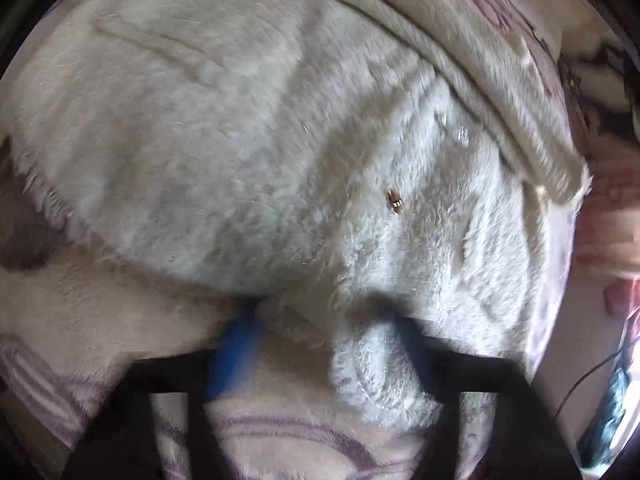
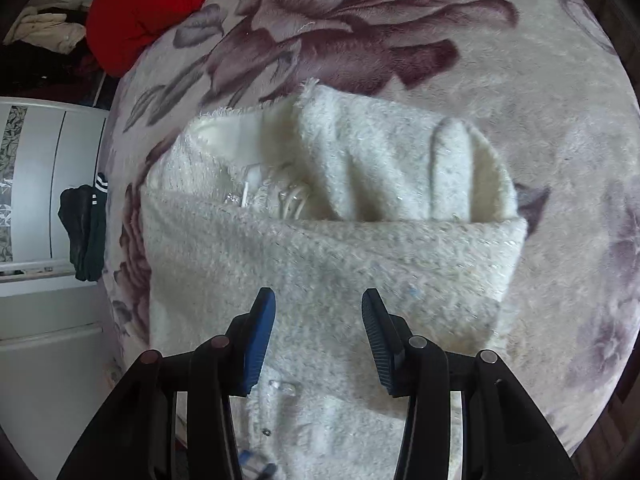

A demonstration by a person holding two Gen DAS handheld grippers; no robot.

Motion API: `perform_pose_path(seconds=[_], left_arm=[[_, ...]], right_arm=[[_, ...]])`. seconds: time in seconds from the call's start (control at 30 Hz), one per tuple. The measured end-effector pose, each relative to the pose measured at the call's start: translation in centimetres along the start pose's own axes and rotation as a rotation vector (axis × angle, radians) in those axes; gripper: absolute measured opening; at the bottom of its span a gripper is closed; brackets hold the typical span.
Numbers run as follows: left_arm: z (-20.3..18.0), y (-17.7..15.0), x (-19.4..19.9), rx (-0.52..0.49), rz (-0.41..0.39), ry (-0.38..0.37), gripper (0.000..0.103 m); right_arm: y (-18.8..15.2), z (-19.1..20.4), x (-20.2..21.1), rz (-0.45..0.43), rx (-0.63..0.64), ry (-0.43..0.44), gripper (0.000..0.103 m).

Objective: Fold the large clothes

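A fluffy cream-white garment (image 2: 320,248) lies partly folded on a flowered blanket (image 2: 440,20); a sleeve is folded across its upper part. My right gripper (image 2: 318,312) is open just above the garment's near part, with nothing between its blue pads (image 2: 260,332). In the left wrist view the same garment (image 1: 260,140) fills the frame, very close. My left gripper (image 1: 320,340) is shut on a fold of the white garment (image 1: 372,368), which bunches between its fingers; the image is blurred.
A red cloth (image 2: 144,8) lies at the blanket's far left corner. White furniture (image 2: 44,184) with dark clothes (image 2: 86,232) hanging on it stands to the left. A pile of clothes (image 2: 44,32) sits at top left.
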State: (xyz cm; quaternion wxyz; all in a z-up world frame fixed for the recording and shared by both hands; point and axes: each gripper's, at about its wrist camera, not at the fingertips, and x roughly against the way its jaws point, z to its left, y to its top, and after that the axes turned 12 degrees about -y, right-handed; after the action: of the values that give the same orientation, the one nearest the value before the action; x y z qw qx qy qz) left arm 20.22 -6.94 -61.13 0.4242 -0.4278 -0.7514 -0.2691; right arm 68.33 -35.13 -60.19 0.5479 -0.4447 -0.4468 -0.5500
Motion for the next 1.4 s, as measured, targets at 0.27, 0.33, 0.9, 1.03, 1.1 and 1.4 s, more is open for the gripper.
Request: perform_pose_path(seconds=[0.27,0.33,0.9,1.03,1.1,1.4], left_arm=[[-0.5,-1.8,2.1,-0.069,-0.145,-0.001,0.008],[-0.4,-1.7,2.4,-0.061,-0.155,-0.012,0.006],[3.1,0.0,4.0,0.015,-0.048,-0.119,0.012],[0.9,-0.8,6.3,-0.097,-0.041,-0.013,0.032],[-0.2,-1.3,6.7,-0.137,0.002,-0.007,0.074],[-10.2,-4.9,3.0,-0.342,0.138,-0.202,0.078]], right_arm=[[8.7,6.6,-6.2,0.092,-0.062,-0.024,0.047],[10.5,7.8,-9.6,0.142,-0.063,-0.130,0.047],[10.2,15.5,-12.7,0.160,0.143,-0.281,0.005],[6.9,10.3,-6.8,0.155,0.125,-0.075,0.071],[4.6,6.2,-3.5,0.134,0.106,-0.032,0.072],[-5.3,-16.1,2.7,0.070,-0.159,0.001,0.073]])
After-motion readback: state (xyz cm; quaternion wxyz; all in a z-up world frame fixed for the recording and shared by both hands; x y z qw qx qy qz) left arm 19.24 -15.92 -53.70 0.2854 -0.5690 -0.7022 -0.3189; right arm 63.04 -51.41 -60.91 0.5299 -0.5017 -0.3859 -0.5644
